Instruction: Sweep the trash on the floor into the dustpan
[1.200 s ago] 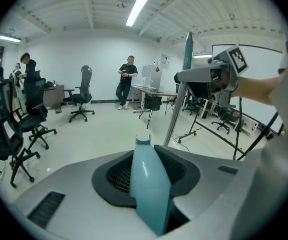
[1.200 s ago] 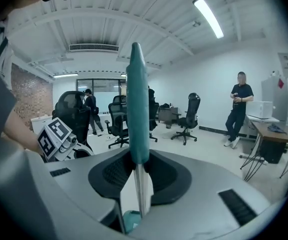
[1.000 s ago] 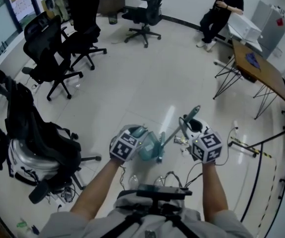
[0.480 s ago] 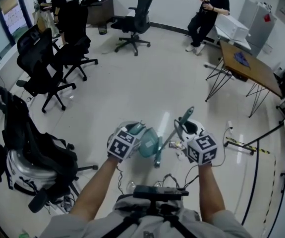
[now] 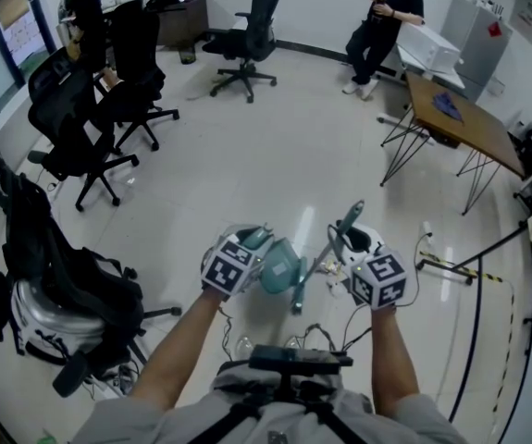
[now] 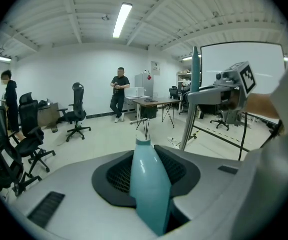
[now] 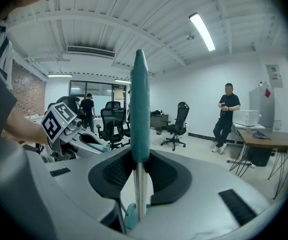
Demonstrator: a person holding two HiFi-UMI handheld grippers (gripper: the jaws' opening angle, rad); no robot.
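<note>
A teal dustpan (image 5: pixel 281 265) hangs in front of me, its handle (image 6: pixel 149 184) clamped between the jaws of my left gripper (image 5: pixel 257 241) (image 6: pixel 147 170). My right gripper (image 5: pixel 344 240) (image 7: pixel 140 170) is shut on the broom, whose teal grip (image 7: pixel 139 104) stands up above the jaws and whose metal shaft (image 7: pixel 140 196) runs down below them. In the head view the broom (image 5: pixel 319 260) slants from upper right down to lower left, crossing just right of the dustpan. The two grippers are close together, side by side. I cannot make out trash on the pale floor.
Black office chairs (image 5: pixel 80 128) stand at the left and back, one near my left with a dark bag (image 5: pixel 57 257). A wooden table (image 5: pixel 464 123) on thin metal legs is at the right. Cables (image 5: pixel 437 262) lie on the floor by my feet. A person (image 5: pixel 381 12) sits at the far wall.
Both hands have shifted slightly, the left lifting the dustpan a little. Both grips are unchanged, and the view has tilted a bit.
</note>
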